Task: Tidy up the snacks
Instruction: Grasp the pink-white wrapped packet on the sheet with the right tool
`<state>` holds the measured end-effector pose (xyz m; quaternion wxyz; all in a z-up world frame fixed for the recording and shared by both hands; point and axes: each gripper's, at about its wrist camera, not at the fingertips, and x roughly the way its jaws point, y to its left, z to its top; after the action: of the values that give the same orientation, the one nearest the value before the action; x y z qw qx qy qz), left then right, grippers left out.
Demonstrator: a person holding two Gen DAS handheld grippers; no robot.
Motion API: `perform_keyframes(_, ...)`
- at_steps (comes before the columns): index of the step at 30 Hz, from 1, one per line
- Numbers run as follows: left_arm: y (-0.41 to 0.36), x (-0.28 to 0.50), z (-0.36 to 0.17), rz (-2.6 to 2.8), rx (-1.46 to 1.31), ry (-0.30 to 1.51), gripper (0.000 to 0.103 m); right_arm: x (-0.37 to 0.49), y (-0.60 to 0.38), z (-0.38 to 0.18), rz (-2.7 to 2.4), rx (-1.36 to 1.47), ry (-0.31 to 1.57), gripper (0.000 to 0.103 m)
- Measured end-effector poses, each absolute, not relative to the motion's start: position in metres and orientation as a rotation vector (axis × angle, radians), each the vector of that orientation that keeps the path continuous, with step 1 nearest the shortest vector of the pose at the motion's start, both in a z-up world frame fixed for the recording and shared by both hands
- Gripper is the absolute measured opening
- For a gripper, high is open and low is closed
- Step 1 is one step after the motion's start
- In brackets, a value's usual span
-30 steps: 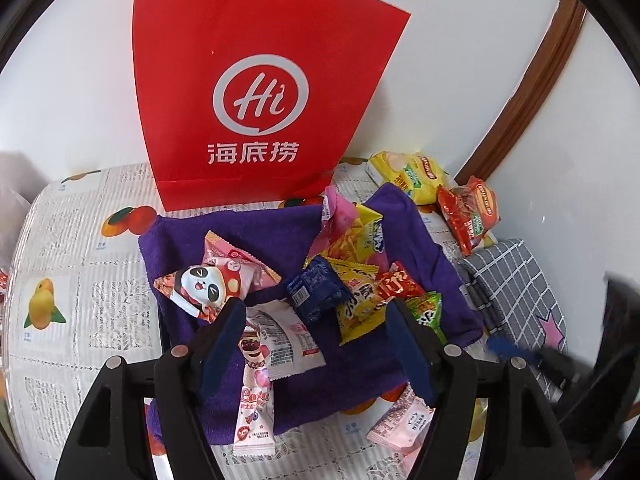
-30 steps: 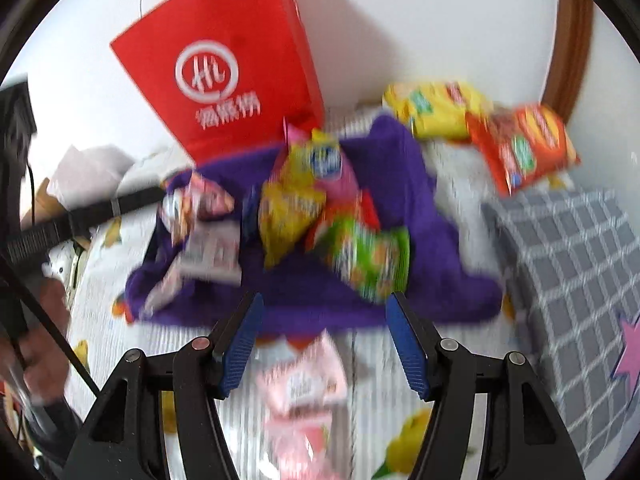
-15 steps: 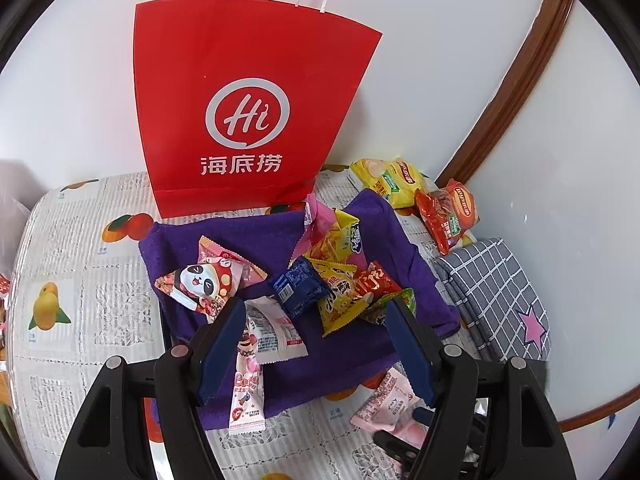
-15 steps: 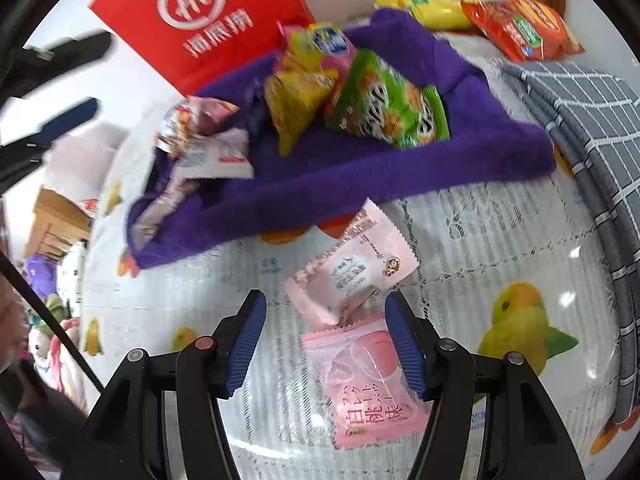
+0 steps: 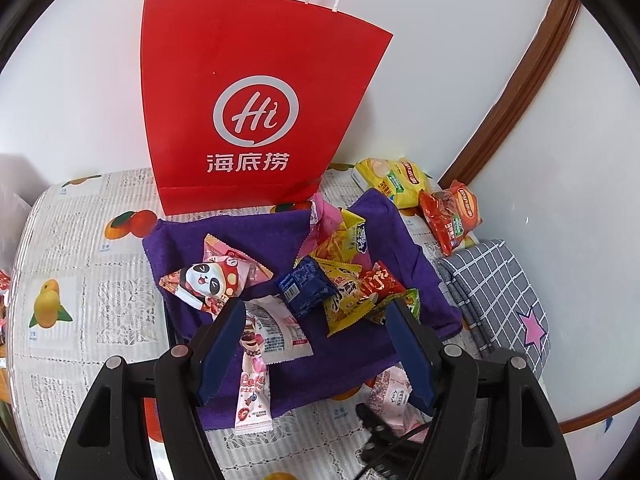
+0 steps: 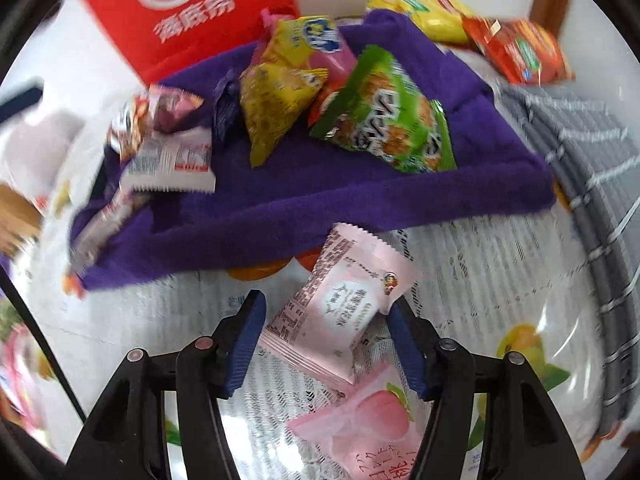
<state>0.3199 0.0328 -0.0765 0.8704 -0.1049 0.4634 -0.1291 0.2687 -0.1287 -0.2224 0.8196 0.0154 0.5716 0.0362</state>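
Note:
A purple towel (image 5: pixel 256 240) lies on the fruit-print tablecloth (image 5: pixel 80 248) with several snack packets on it, among them a panda packet (image 5: pixel 208 280), a blue one (image 5: pixel 306 290) and a green one (image 6: pixel 392 120). My left gripper (image 5: pixel 316 344) hovers open over the towel's near edge, holding nothing. My right gripper (image 6: pixel 325 344) points steeply down at the cloth in front of the towel. Its jaws are opening, and a pale pink packet (image 6: pixel 340 312) lies between the fingers. A second pink packet with a peach picture (image 6: pixel 360 432) lies just below it.
A red paper bag (image 5: pixel 256 112) stands against the white wall behind the towel. A yellow chip bag (image 5: pixel 396 182) and a red one (image 5: pixel 452 216) lie at the back right. A folded grey checked cloth (image 5: pixel 500 292) sits on the right.
My right gripper has come down towards the tablecloth, and the pale pink packet now lies between its fingers. The left gripper's view has hardly shifted, and its jaws stand as before.

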Motion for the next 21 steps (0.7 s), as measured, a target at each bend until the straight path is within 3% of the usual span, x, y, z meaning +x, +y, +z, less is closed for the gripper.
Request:
perform_keyframes(4, 0.029, 0.318, -0.076, -0.273, -0.209, 0.967, 0.071, 0.266, -0.118, -0.226, 0.039, -0.032, 1.183, 0.064)
perform_keyframes(10, 0.025, 0.315, -0.074, -0.285, -0.194, 0.963, 0.071, 0.265, -0.135, -0.223, 0.062, -0.020, 1.172, 0.045)
perform_keyframes(19, 0.024, 0.315, -0.071, -0.295, -0.194, 0.962, 0.071, 0.267, -0.137, -0.223, 0.046, -0.053, 1.155, 0.047)
perform_keyframes(21, 0.025, 0.315, -0.070, -0.293, -0.197, 0.961, 0.071, 0.267, -0.139, -0.223, 0.057, -0.044, 1.153, 0.043)
